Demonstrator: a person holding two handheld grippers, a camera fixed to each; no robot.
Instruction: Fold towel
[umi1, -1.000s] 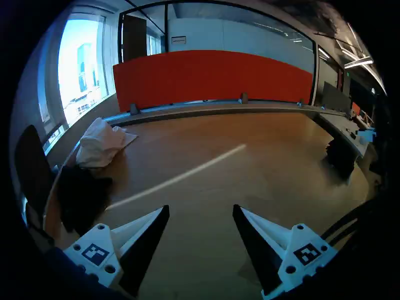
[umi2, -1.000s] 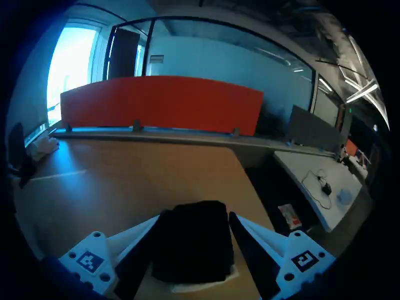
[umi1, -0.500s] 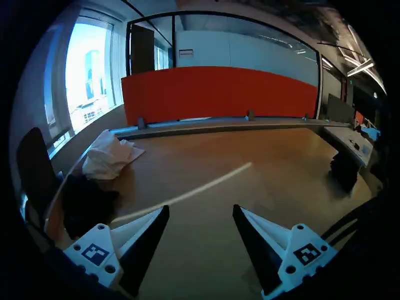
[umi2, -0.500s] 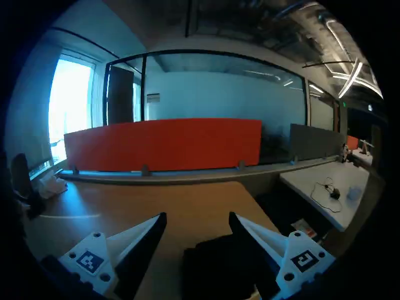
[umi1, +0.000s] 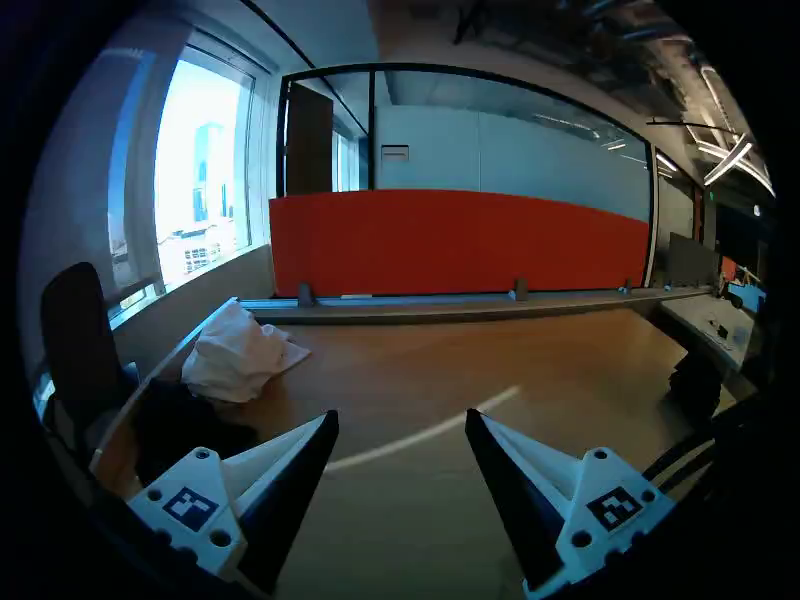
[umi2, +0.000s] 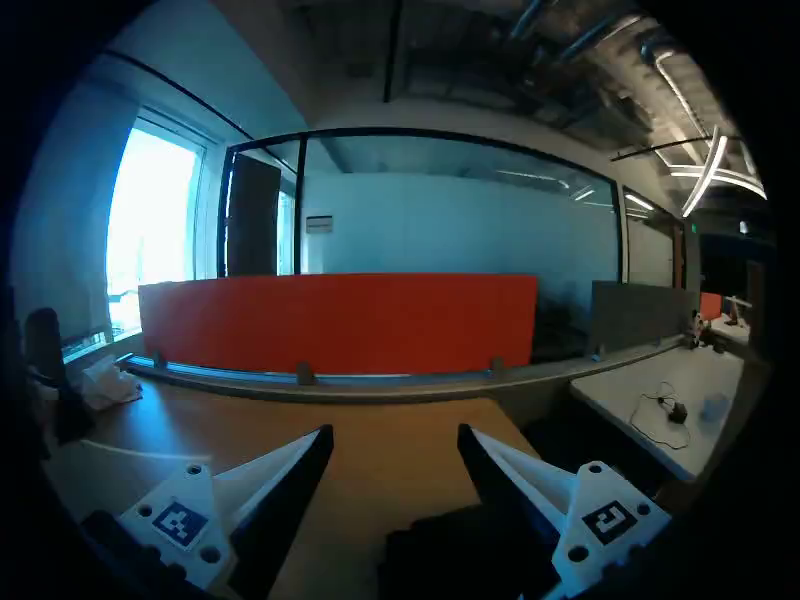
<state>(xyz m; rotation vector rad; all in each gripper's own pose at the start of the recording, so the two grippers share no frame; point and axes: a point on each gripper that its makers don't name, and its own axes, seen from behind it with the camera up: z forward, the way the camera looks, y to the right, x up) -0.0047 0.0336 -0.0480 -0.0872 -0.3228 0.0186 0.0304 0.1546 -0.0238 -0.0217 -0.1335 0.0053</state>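
Left claw (umi1: 400, 415) wide open, empty, over the surface (umi1: 430, 375). Right claw (umi2: 393, 430) same (dark towel (umi2: 460, 552) sits beneath its fingers, ungripped). White towel (umi1: 238, 352) crumpled at surface's far-left edge, dark heap (umi1: 185, 430) just beside it.

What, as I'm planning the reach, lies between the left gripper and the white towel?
Bare tabletop between left gripper and white towel, in the left gripper view; a dark cloth heap sits alongside.

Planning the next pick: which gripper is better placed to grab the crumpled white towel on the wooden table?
Left, probably. The left gripper is open with the crumpled white towel close ahead, to its left. From the right gripper, open above a black cloth, that towel sits far off.
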